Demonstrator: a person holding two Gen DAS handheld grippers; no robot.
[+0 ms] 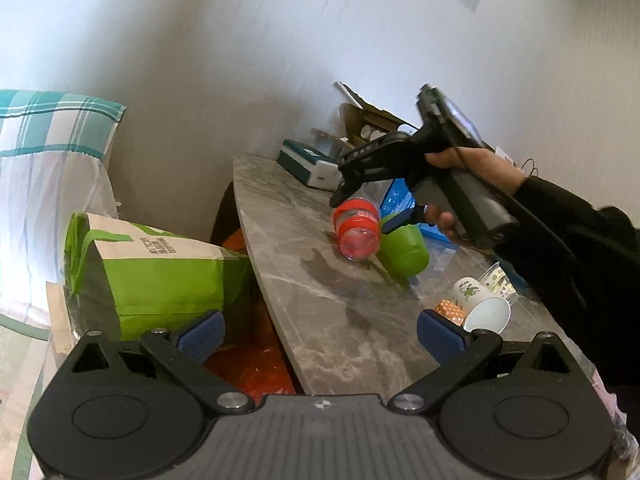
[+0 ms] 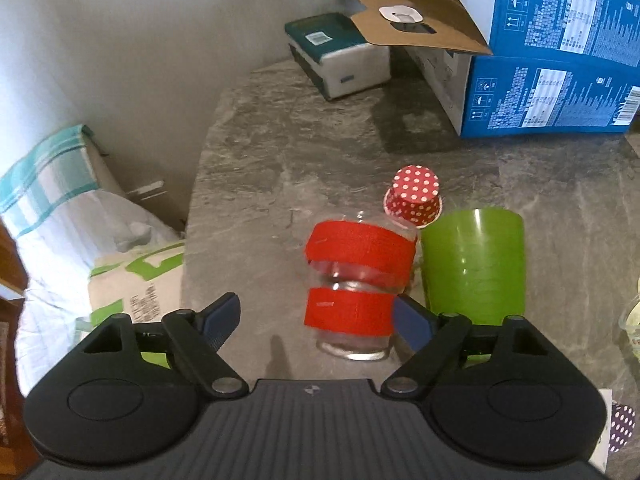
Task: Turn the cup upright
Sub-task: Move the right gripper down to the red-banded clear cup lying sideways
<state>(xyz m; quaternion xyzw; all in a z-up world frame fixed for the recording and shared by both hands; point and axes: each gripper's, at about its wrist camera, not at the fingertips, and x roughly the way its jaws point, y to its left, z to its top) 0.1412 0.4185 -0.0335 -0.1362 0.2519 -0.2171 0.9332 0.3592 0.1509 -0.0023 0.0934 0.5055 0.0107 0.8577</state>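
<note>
I'm lining my wide-open right claw up on the upside-down glass, right pad already beside it, so next I'm probably closing and flipping; left claw is hanging spread, holding nothing.

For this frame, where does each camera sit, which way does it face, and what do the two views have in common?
Left wrist: on the left gripper, held back off the table's edge, looking across it; its open fingers show, plus the person's right hand holding the right gripper.
Right wrist: on the right gripper, close above the table, looking down at the red-banded glass; only its open fingers show.
Shared: glass, green cup, blue box, teal box.
</note>
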